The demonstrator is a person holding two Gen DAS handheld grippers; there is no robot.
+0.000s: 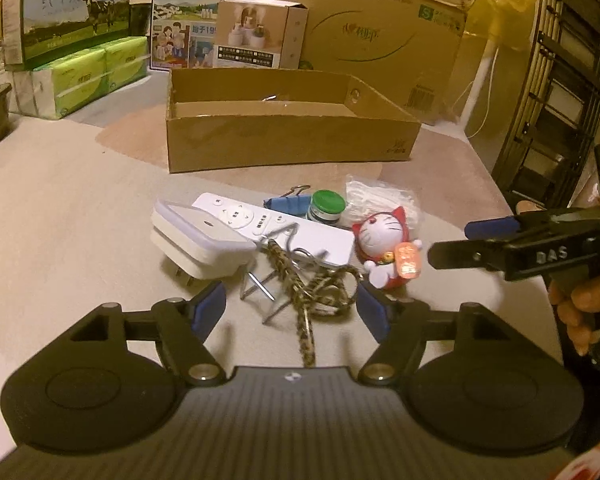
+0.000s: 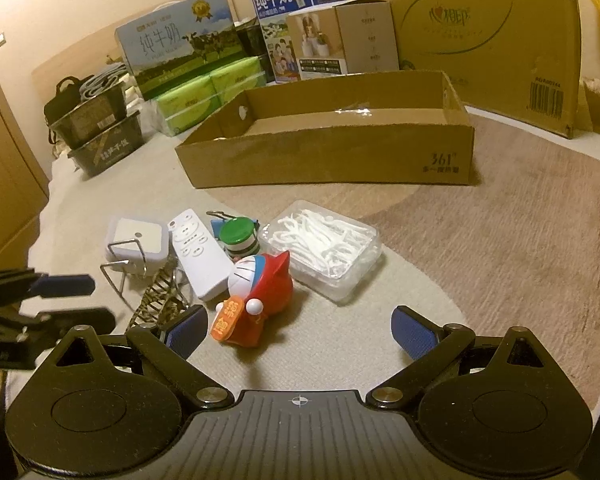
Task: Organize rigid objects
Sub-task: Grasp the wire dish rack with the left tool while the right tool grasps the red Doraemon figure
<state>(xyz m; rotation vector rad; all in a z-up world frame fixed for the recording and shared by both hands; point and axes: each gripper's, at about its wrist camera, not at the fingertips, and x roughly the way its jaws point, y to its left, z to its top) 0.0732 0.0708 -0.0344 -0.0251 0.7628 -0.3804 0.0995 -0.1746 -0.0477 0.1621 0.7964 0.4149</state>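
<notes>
Task barely begun, by the look of it. The cardboard tray (image 2: 332, 152) stands at the far side of the desk (image 2: 500, 260), and what shows of its inside holds no object; only a scrap of clear tape glints on the floor of it. All the rigid items lie in one cluster on the near side, well apart from the tray: white plug adapter (image 1: 198, 236) at left, white remote (image 1: 272, 228) beside it, blue binder clip (image 1: 284, 204) and green-capped jar (image 1: 326, 206) behind, clear box of floss picks (image 2: 324, 248) at right, red cat figurine (image 2: 260, 300) on its side nearest the right gripper (image 2: 300, 332). A bent wire piece (image 1: 268, 264) and a patterned cord (image 1: 304, 300) lie tangled at the near edge. Left gripper (image 1: 292, 304): released, jaws apart, straddling the cord and wire from above, pads not pressing on either as far as I can tell. Right gripper: released, wide apart, nothing between the pads, figurine just ahead of its left pad. Judgement: nothing sorted yet; every item remains to be carried to the tray, cord or wire likely first.
</notes>
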